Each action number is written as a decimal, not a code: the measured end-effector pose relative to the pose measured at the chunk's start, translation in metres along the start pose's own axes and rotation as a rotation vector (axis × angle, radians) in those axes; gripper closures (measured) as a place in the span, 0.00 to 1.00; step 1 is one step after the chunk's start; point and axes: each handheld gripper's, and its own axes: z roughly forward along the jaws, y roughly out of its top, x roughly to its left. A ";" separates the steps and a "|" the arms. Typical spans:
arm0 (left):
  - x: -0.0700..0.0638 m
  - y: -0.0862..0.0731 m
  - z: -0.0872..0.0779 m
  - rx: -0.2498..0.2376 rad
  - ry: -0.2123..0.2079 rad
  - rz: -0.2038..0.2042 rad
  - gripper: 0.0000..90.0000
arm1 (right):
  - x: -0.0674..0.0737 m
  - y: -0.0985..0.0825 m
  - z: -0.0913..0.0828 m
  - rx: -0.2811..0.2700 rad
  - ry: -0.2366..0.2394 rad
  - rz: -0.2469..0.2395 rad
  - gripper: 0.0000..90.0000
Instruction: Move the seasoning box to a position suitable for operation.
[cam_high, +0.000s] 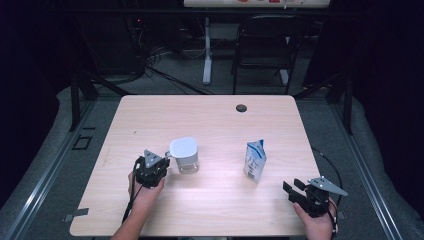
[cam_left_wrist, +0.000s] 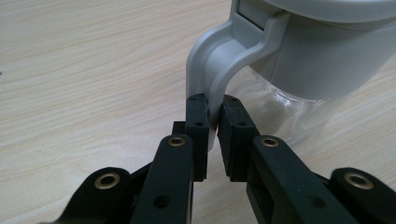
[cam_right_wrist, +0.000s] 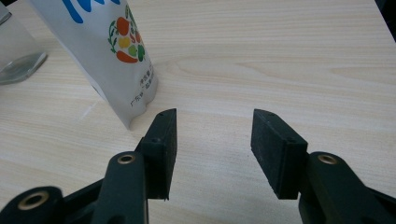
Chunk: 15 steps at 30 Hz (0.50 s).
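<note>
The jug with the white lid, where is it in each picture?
High view: jug left of the table's middle, handle in the left gripper.
Left gripper view: jug top right, handle pinched between the jaws.
Right gripper view: its clear base at the left edge.
Shared landmark: the carton.

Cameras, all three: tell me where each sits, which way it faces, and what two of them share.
High view: above the person's side, looking forward and down on the table; both forearms, left gripper and right gripper show.
Left gripper view: rides the left gripper, looking along jaws clamped on the jug's handle.
Right gripper view: rides the right gripper, jaws apart over bare wood, facing the carton.
Shared: the carton appears in the high and right gripper views.
</note>
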 end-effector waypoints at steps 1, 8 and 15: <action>0.000 0.000 -0.001 0.004 -0.001 0.003 0.93 | 0.000 0.000 0.000 0.001 0.002 0.001 0.57; -0.002 -0.002 -0.005 0.001 -0.021 0.022 0.94 | 0.000 0.000 0.000 0.000 0.001 0.006 0.57; -0.004 -0.008 -0.013 0.005 -0.049 0.027 0.94 | 0.000 -0.001 0.001 0.003 0.002 0.006 0.57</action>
